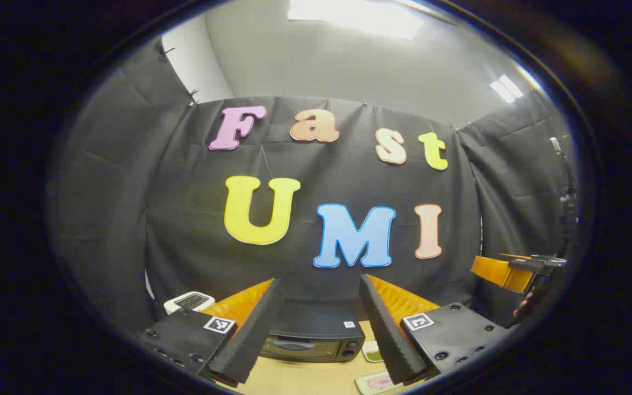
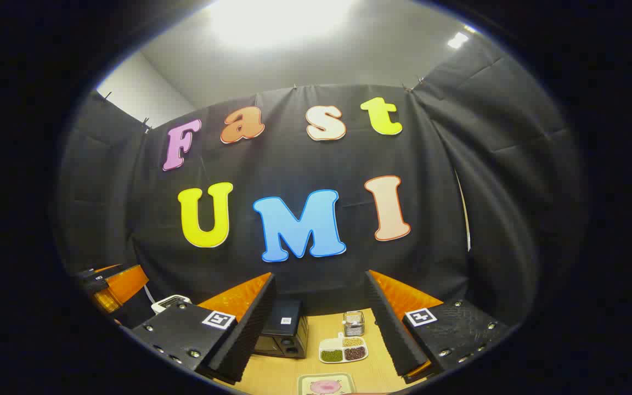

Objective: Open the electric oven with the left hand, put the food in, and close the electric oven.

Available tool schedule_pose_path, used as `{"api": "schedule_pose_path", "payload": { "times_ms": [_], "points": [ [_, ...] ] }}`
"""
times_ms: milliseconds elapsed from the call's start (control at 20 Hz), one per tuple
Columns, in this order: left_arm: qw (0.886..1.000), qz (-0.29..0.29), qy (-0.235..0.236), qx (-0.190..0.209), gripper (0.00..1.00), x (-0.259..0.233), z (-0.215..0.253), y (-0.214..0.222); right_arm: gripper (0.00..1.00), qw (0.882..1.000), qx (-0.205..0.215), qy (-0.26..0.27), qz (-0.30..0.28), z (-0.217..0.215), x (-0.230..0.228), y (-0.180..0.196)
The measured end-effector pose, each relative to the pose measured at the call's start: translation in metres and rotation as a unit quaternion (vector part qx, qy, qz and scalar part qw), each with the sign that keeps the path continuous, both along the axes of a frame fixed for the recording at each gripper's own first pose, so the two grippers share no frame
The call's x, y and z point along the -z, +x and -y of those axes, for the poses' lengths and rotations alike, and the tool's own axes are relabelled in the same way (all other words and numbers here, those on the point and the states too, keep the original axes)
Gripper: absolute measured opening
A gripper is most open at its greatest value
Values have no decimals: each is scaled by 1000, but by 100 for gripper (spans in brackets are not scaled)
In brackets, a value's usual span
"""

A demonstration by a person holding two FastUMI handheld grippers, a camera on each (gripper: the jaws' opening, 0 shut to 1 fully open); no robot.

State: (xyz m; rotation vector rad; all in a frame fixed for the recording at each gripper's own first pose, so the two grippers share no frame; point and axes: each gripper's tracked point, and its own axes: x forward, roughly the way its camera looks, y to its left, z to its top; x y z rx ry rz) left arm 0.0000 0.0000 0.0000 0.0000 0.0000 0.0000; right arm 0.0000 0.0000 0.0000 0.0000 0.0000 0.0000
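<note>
The black electric oven (image 1: 316, 333) stands on the wooden table, straight ahead between the fingers of my left gripper (image 1: 320, 282), which is open, raised above the table and holds nothing. Its door looks closed, with knobs at the front right. A tray with pink food (image 1: 379, 381) lies on the table in front of the oven, to the right. In the right gripper view the oven (image 2: 286, 329) sits left of centre and the tray of pink food (image 2: 326, 385) lies at the bottom edge. My right gripper (image 2: 321, 275) is open and holds nothing.
A divided dish of beans (image 2: 342, 349) and a small clear container (image 2: 353, 323) stand right of the oven. A white device (image 2: 170, 302) sits at the far left by the cloth wall. The other orange gripper (image 1: 513, 271) hovers at the right edge.
</note>
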Motion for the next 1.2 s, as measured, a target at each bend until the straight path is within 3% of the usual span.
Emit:
{"api": "schedule_pose_path", "payload": {
  "times_ms": [800, 1050, 1100, 1200],
  "points": [
    [999, 9, -7, 43, 97, 4, 3, 9, 97, 999, 22, -18, 19, -8, 2, -3],
    [999, -18, -7, 41, 95, 32, -2, 23, 97, 999, 33, -24, 7, 0, 17, 0],
    [999, -31, -4, 35, 99, 42, -5, 28, 97, 999, 44, -29, 9, 7, 20, -2],
    [998, -52, 3, 30, 92, 64, -11, 39, 97, 998, 52, -32, 15, 12, 21, -2]
  ]
}}
